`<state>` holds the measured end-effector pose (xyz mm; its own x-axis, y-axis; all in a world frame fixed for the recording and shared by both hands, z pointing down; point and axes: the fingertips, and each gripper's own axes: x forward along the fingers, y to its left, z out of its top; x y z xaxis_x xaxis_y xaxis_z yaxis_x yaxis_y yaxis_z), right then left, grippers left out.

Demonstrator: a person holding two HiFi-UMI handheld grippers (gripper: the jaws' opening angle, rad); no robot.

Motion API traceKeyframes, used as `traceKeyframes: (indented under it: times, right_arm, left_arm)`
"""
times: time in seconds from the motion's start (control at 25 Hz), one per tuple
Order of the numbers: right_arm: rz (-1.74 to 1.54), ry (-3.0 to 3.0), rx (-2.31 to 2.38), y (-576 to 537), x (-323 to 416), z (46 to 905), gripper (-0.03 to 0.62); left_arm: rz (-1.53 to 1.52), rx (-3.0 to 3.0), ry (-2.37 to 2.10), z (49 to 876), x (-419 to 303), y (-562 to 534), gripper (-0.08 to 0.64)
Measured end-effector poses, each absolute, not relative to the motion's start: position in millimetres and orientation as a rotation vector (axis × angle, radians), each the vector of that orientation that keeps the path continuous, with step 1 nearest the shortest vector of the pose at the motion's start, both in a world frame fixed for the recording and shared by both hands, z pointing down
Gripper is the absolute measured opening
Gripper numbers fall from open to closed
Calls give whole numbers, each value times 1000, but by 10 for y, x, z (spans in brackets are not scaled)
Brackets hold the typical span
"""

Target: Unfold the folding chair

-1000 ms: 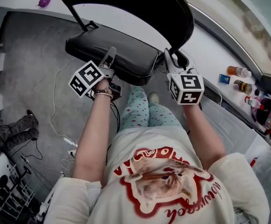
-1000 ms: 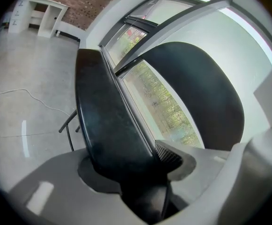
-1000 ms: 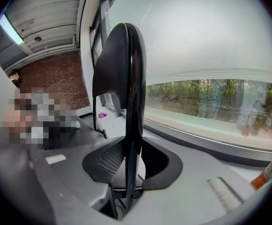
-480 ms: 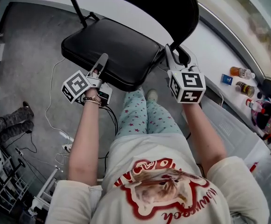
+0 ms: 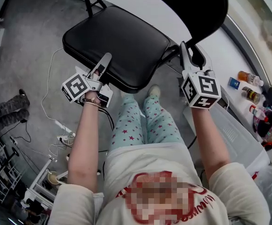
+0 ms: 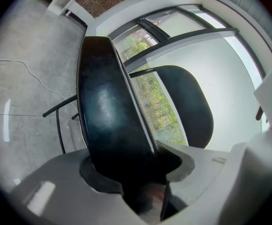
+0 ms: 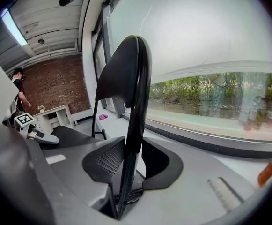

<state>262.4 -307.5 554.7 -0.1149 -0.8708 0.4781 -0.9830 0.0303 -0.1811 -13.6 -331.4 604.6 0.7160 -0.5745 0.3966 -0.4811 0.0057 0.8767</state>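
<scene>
The black folding chair stands in front of me, its padded seat (image 5: 119,39) lying nearly flat and its backrest (image 5: 196,3) rising at the top right. My left gripper (image 5: 104,62) is shut on the seat's front edge, one finger lying over the top of the cushion. In the left gripper view the seat (image 6: 107,111) fills the gap in the left gripper (image 6: 136,165), with the backrest (image 6: 187,102) beyond. My right gripper (image 5: 188,50) is shut on the chair's side frame tube (image 7: 132,107) just below the backrest; the tube runs straight through the right gripper (image 7: 130,161).
My legs (image 5: 143,118) stand right behind the seat. Cables (image 5: 51,111) trail over the grey floor at the left. A white bin (image 5: 234,130) sits at the right, with bottles (image 5: 248,78) on the sill (image 5: 140,6) that curves behind the chair.
The seat has swung down from tilted to nearly flat. My left gripper went left and down with its front edge. The right gripper kept its hold on the frame.
</scene>
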Motion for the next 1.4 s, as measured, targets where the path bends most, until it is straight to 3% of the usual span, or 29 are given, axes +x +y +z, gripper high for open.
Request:
traceKeyframes:
  times: [0.8, 1.4]
  right_arm:
    - [807, -2047, 1944, -2895, 2623, 5875, 126]
    - [758, -2028, 1973, -2392, 1942, 5863, 123]
  left_arm:
    - [-227, 1568, -715, 6616, -493, -2809, 216]
    - [-312, 1555, -591, 7000, -1192, -2270, 209]
